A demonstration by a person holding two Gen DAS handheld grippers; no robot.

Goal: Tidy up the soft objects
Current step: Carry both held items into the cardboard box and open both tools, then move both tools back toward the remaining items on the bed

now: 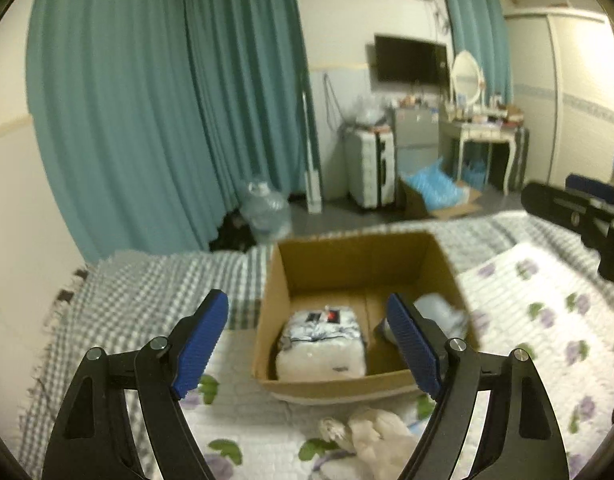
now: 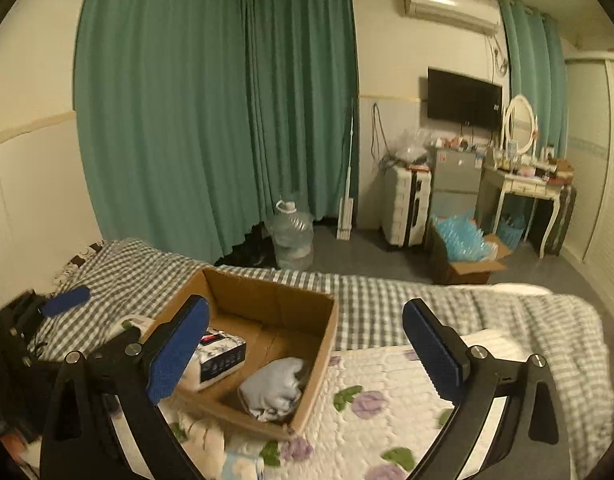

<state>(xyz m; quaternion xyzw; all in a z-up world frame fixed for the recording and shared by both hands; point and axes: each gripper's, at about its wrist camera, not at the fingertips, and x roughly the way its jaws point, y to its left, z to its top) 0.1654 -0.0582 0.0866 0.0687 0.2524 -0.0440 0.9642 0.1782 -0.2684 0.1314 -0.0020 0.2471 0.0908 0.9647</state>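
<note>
The cream plush toy (image 1: 377,438) is cut off by the lower edge; the pale blue folded cloth (image 1: 441,312) sits partly hidden behind a blue gripper finger (image 1: 411,346).

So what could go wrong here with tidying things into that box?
The cream plush toy lies on the floral quilt tight against the brown cardboard box, so grabbing it might nudge the box. The open left gripper and right gripper could collide over it. The wrapped white tissue pack and pale blue cloth bundle leave limited room.
</note>
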